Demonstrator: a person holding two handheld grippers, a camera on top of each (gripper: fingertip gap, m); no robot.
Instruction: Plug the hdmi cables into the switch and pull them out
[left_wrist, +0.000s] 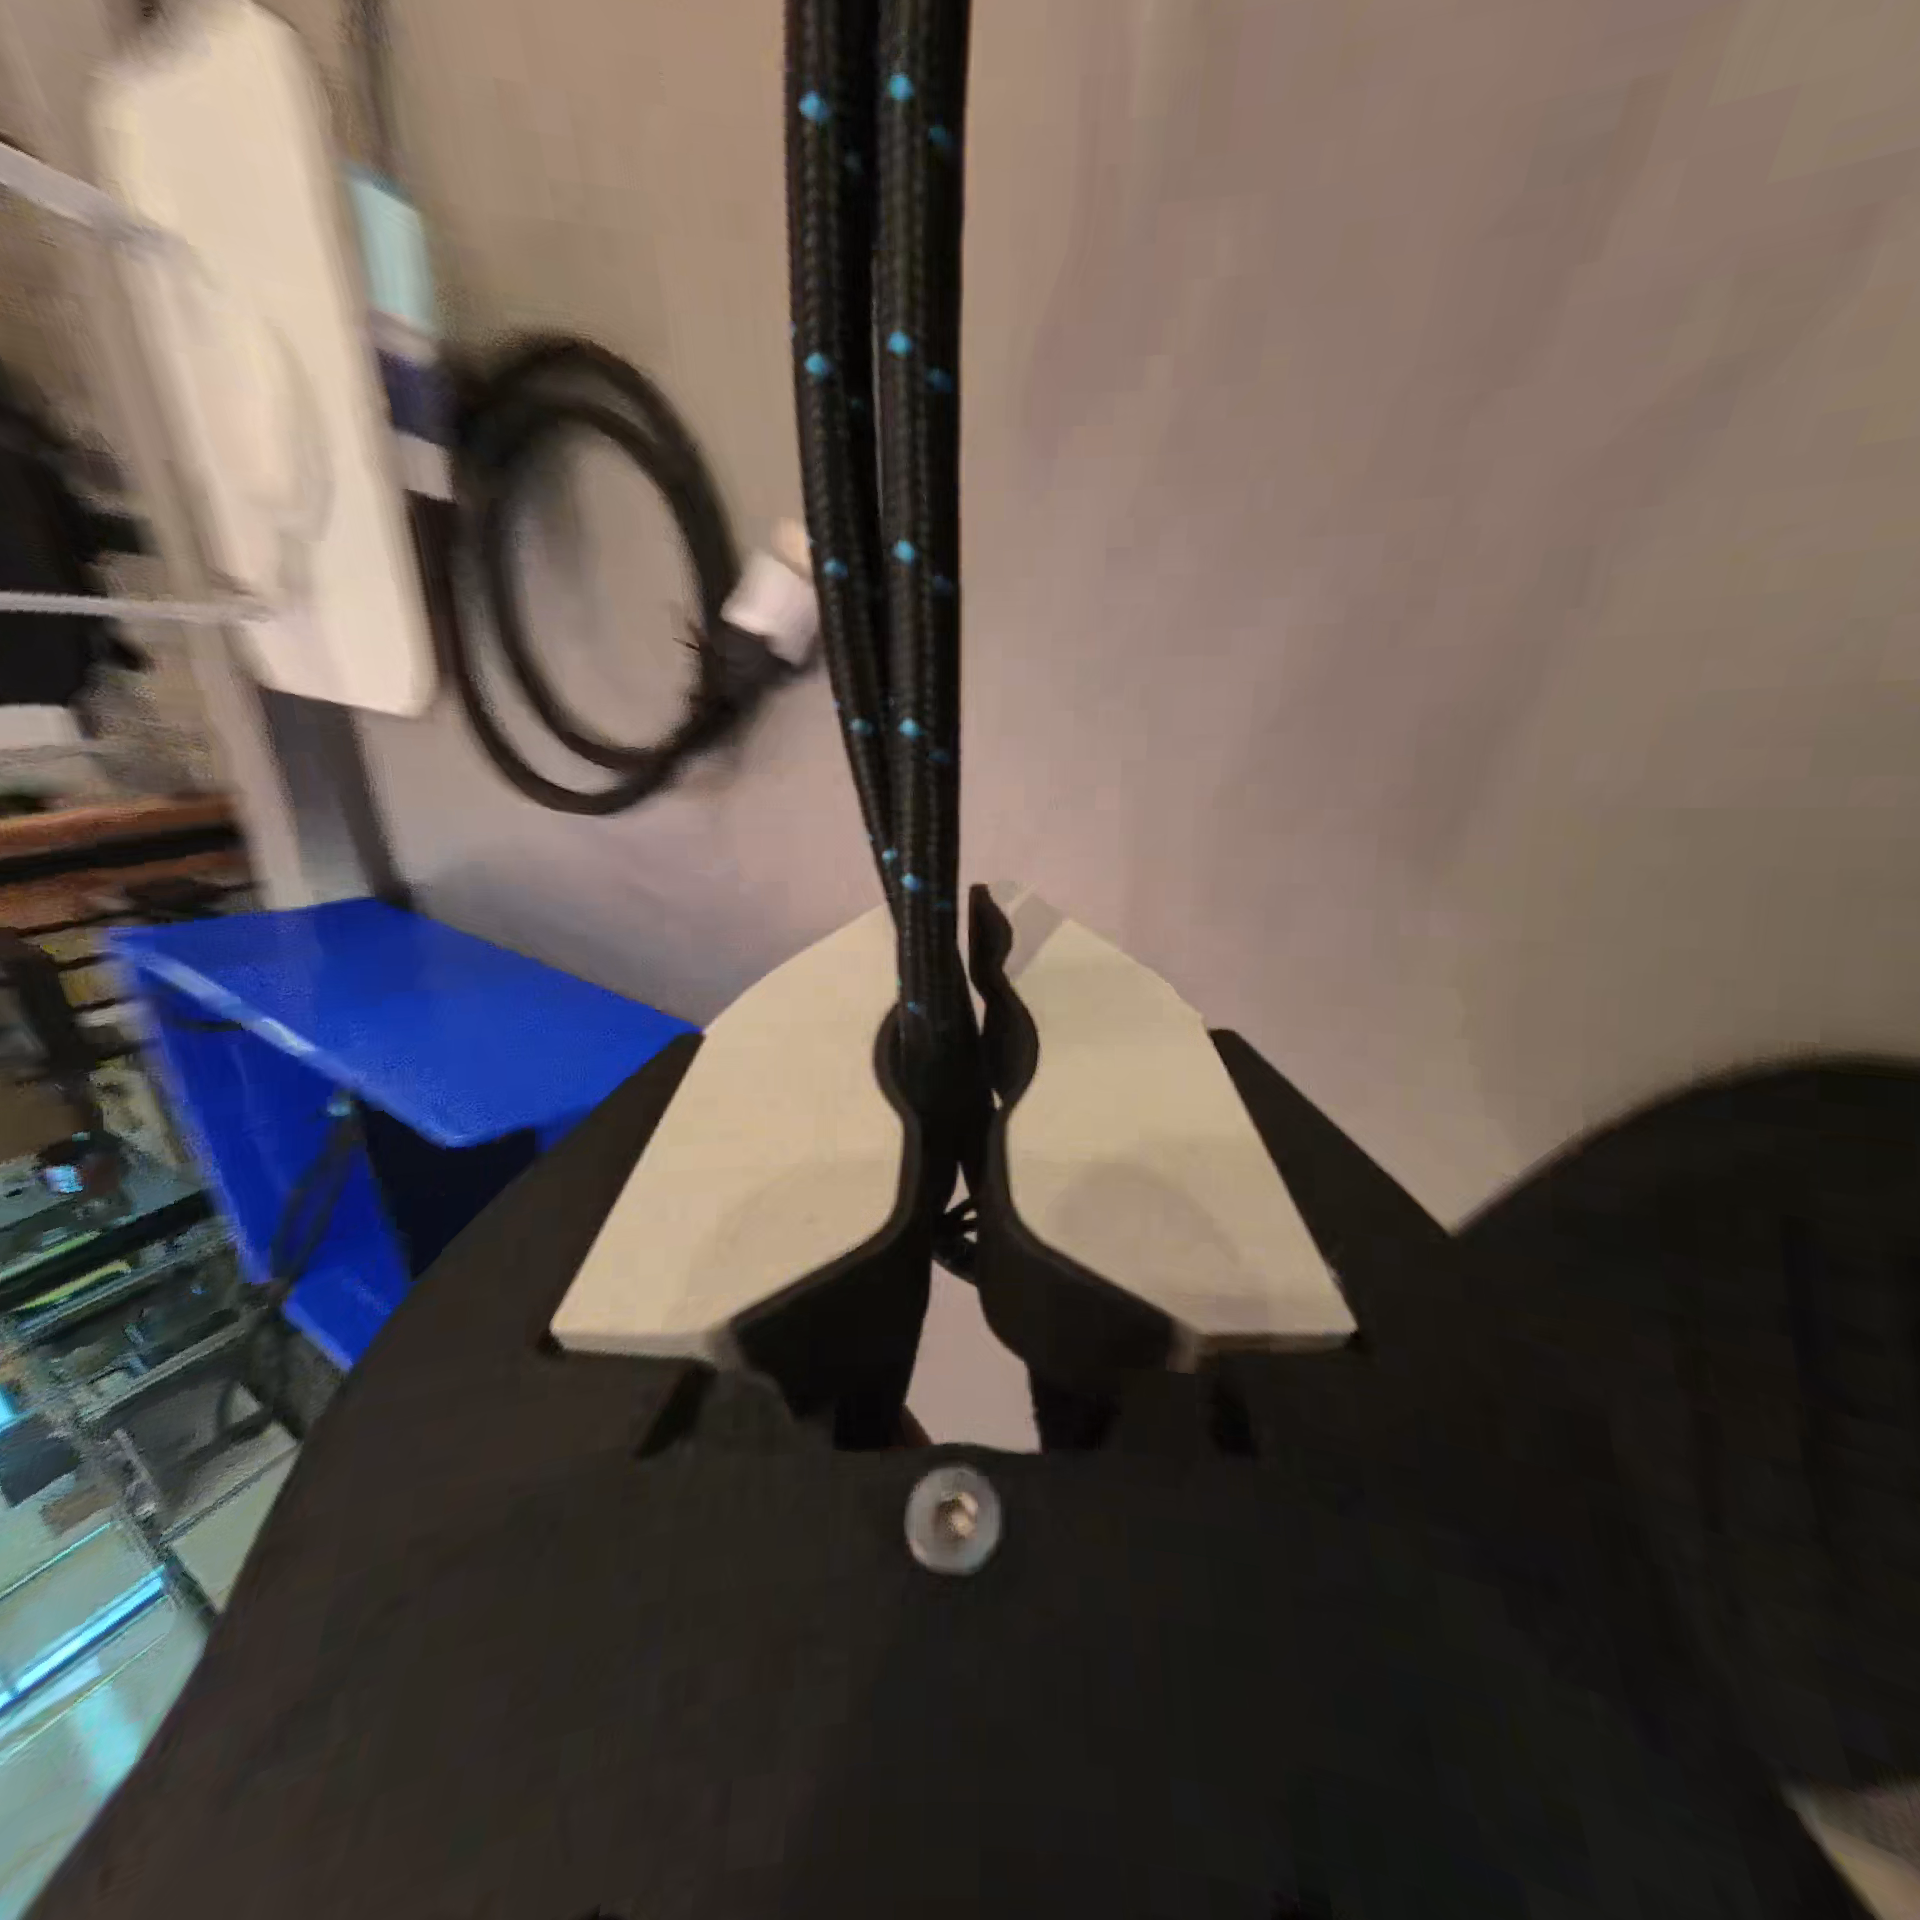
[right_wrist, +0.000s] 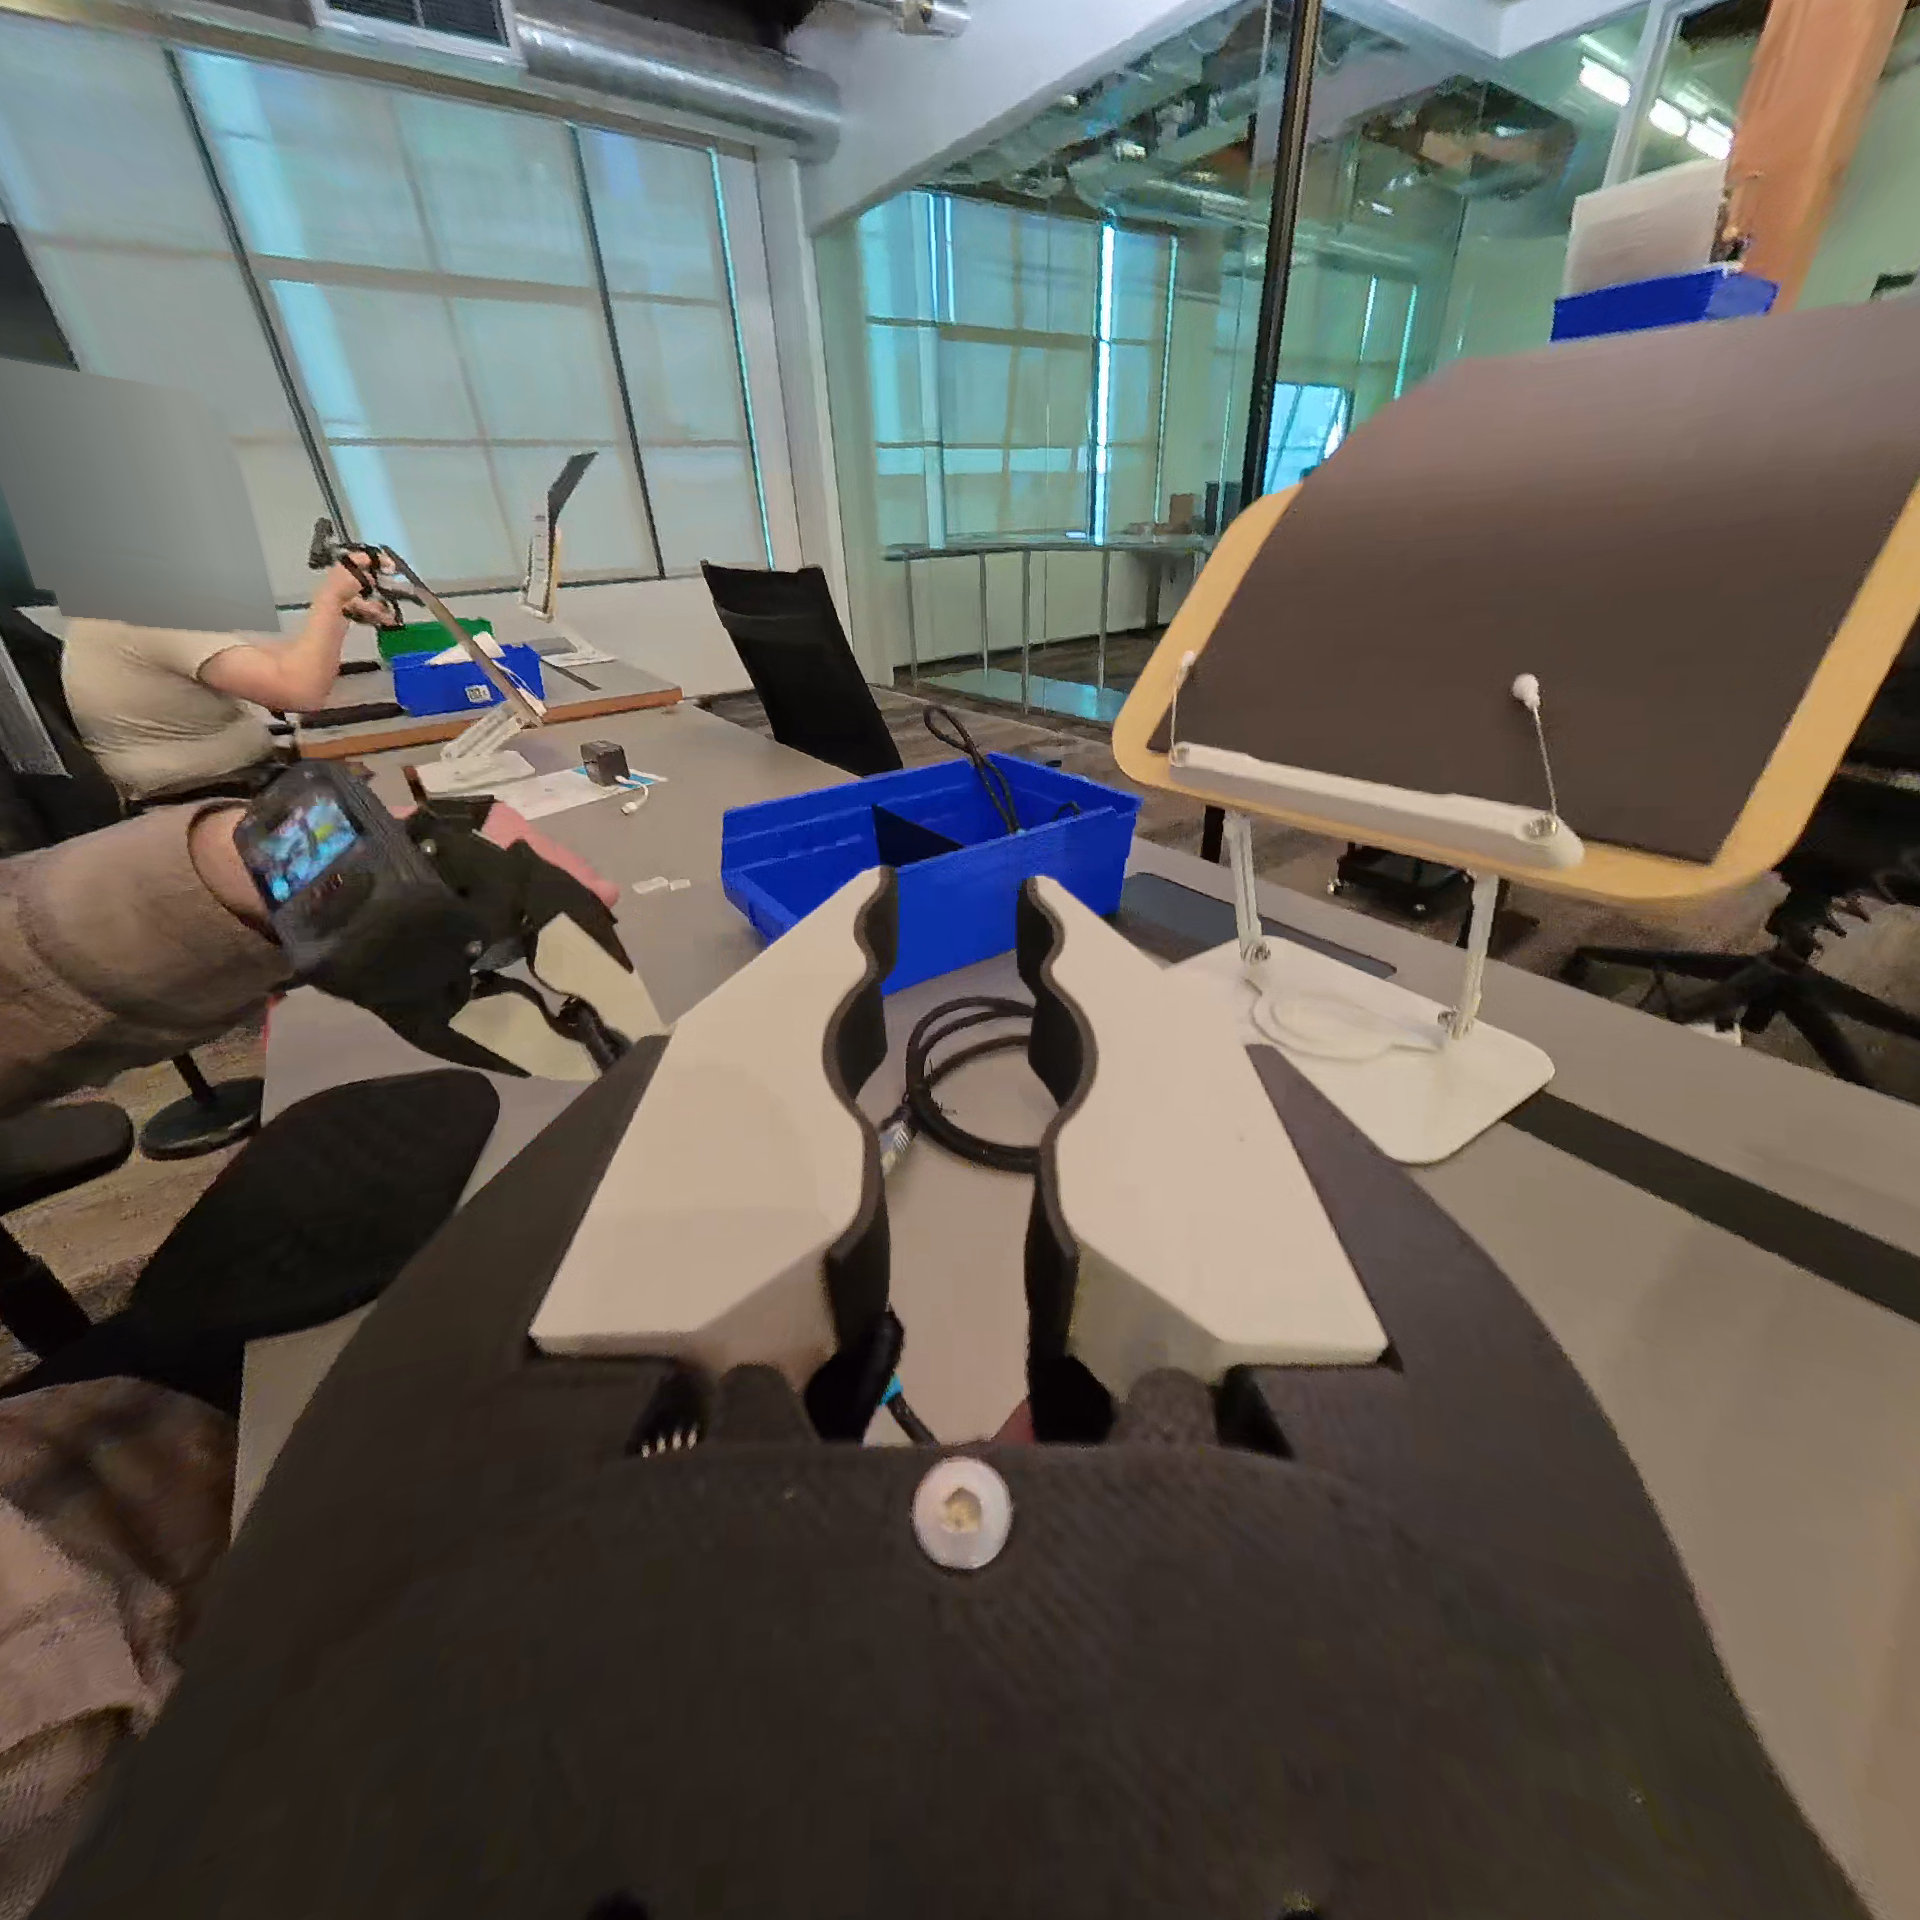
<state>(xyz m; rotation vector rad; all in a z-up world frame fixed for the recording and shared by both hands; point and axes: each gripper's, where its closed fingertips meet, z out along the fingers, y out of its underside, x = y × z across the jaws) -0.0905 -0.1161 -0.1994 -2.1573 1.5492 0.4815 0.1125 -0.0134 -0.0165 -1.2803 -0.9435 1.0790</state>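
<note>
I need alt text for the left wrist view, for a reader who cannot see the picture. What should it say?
The left tongs are shut on two black braided cables with blue flecks that run straight up out of the frame. Behind them is a plain pale wall; at the left, blurred, are a coiled black cable and a blue bin.

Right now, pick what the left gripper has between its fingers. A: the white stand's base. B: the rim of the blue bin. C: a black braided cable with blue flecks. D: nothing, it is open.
C: in the left wrist view the left gripper is shut on the black braided cable, whose doubled strands run up out of the frame.
</note>
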